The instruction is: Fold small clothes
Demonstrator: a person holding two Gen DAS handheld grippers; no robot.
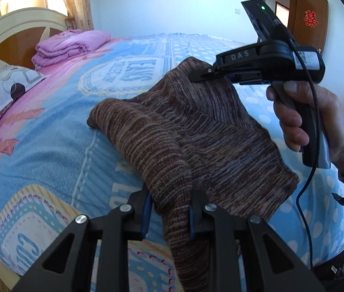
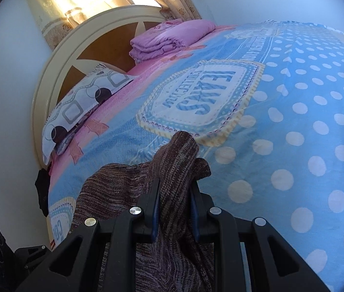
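Left wrist view: both jaws narrow, left gripper [image 1: 168, 215] and right gripper [image 1: 199, 75] clamping brown knit garment [image 1: 208, 131] | step: carrying fold over bed [image 1: 50, 146] | next: lay edges aligned at frame centre.

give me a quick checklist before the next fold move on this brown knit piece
1. Left gripper pinching the brown knit garment: ok, fabric sits between its pads.
2. Right gripper pinching the garment: ok, fabric bunched between its pads.
3. Garment lifted clear of the blue blanket: not ok, its far end rests on it.
4. Landing spot free: ok, the folded pink quilt and pillow lie far off.
5. Garment flat, no twist: not ok, it is bunched.
6. Which edges are held: cannot tell.
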